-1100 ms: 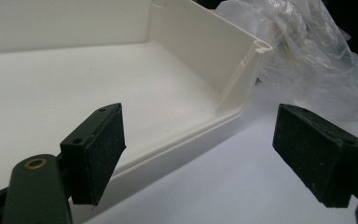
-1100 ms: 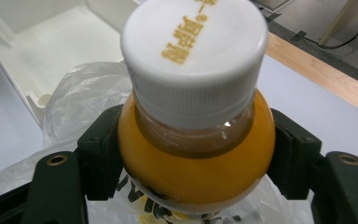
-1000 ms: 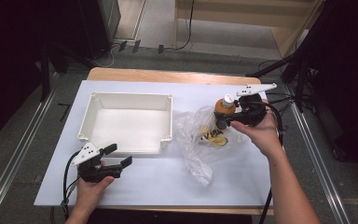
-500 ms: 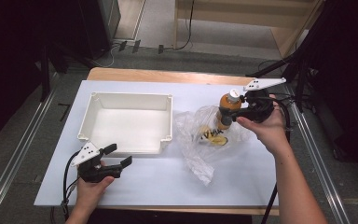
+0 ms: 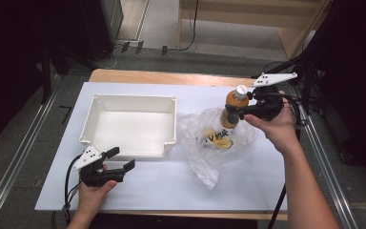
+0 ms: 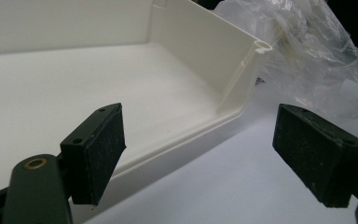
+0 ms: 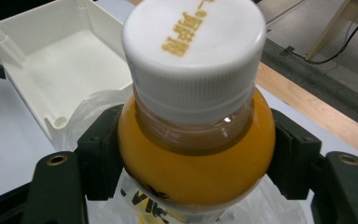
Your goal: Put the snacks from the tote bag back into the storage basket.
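My right gripper (image 5: 232, 114) is shut on an orange drink bottle (image 5: 232, 107) with a white cap (image 7: 193, 51), holding it upright above a crumpled clear plastic bag (image 5: 212, 138). In the right gripper view both jaws press the bottle's shoulder (image 7: 196, 158). A yellow-labelled item (image 5: 217, 139) lies inside the bag. A white tray (image 5: 105, 99) stands left of the bag, with nothing in it. My left gripper (image 5: 121, 159) rests open on the white sheet by the tray's near edge; its pads (image 6: 98, 144) hold nothing.
The white sheet (image 5: 248, 191) covers a wooden table (image 5: 162, 76). Metal rails (image 5: 9, 176) run along both sides. Cables (image 5: 286, 102) trail from the right gripper. The bag (image 6: 317, 60) lies just beyond the tray corner (image 6: 261, 46) in the left gripper view.
My right gripper has lifted the bottle up and away to the right, out of the bag. The left gripper has stayed still.
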Demonstrator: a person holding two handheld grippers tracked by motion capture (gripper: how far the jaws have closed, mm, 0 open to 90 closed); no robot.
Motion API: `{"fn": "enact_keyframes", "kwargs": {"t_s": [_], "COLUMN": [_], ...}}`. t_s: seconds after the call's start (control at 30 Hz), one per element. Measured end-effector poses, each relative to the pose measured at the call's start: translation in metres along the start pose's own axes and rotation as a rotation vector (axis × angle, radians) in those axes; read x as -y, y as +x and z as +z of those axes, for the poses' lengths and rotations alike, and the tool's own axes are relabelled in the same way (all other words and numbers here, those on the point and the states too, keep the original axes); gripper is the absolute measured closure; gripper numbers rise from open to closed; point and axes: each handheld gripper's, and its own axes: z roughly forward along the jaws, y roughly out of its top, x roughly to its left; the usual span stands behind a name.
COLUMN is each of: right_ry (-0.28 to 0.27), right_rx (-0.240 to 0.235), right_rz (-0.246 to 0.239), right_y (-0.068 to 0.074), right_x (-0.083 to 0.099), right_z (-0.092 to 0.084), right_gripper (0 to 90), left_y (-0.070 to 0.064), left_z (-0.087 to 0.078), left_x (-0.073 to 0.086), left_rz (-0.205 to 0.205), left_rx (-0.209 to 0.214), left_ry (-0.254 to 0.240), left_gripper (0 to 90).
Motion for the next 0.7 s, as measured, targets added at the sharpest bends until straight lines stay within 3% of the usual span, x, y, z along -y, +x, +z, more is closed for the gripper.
{"fn": "enact_keyframes", "kwargs": {"t_s": [0.43, 0.7], "right_ry": [-0.014, -0.016], "right_rx": [-0.001, -0.016], "right_rz": [-0.017, -0.033], "right_y": [0.004, 0.014], "right_x": [-0.016, -0.026], "right_z": [-0.003, 0.006], "right_gripper": [31.0, 31.0], "left_y": [0.000, 0.001], "left_z": [-0.002, -0.004], "left_x": [-0.001, -0.001], "left_rz": [0.003, -0.002], "left_rx": [-0.006, -0.011], "left_ry": [-0.006, -0.014], "left_gripper": [17.0, 17.0]}}
